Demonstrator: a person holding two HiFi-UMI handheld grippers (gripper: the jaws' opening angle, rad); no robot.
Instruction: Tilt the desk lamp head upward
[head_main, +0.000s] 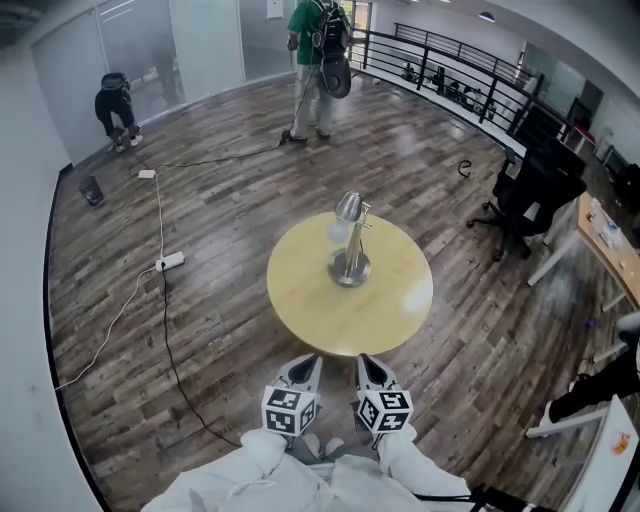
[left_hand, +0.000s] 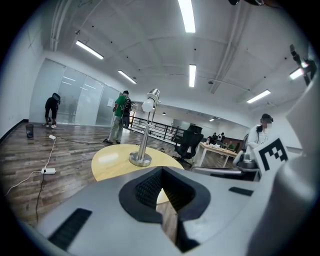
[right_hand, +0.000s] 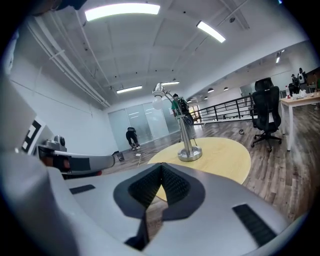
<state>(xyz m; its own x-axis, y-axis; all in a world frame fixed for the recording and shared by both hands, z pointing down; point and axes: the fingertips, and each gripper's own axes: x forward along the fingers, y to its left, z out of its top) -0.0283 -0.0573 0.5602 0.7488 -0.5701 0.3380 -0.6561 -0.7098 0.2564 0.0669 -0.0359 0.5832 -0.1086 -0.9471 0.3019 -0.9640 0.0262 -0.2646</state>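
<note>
A silver desk lamp (head_main: 349, 240) stands on a round yellow table (head_main: 300, 300), its head (head_main: 346, 209) with a white bulb drooping to the left. The lamp (left_hand: 145, 131) also shows in the left gripper view and, as the lamp (right_hand: 183, 127), in the right gripper view. Both grippers hover side by side just short of the table's near edge, well clear of the lamp. My left gripper (head_main: 311, 361) is shut with nothing in it. My right gripper (head_main: 366, 362) has its jaws together and holds nothing.
A black office chair (head_main: 530, 195) and a desk (head_main: 610, 235) stand to the right. Cables and a power strip (head_main: 168, 262) lie on the wood floor at left. One person (head_main: 318, 55) stands far behind the table, another crouches (head_main: 116, 108) by the glass wall.
</note>
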